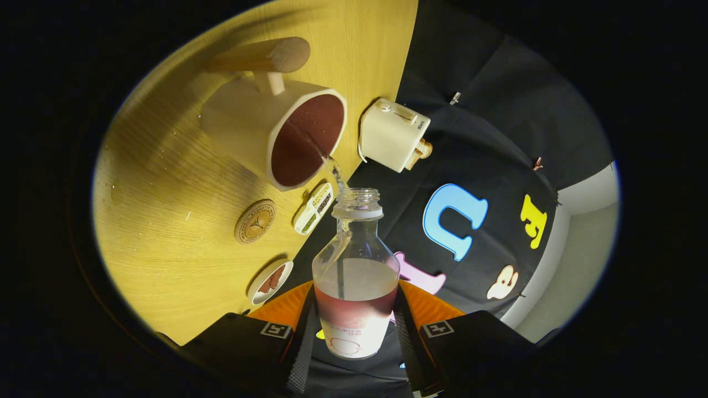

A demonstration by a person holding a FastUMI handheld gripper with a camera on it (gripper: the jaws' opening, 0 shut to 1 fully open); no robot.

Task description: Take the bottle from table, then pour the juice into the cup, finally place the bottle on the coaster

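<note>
My gripper (354, 326) is shut on a clear bottle (355, 276) with a white label, one finger on each side of its body. The bottle is uncapped and tipped over, with its mouth toward a white cup (265, 132). A thin stream of clear liquid (332, 166) runs from the bottle mouth into the cup's dark red inside (307, 138). The cup has a wooden handle (265, 55) and stands on the yellow wooden table (166, 221). A round cork coaster (254, 221) lies on the table near the cup, with nothing on it.
A white toaster (392, 134) with bread in it stands at the table's edge beyond the cup. A small white tray of seeds (313, 209) lies between coaster and bottle mouth. A small white dish (270, 282) holding something brown sits near my fingers.
</note>
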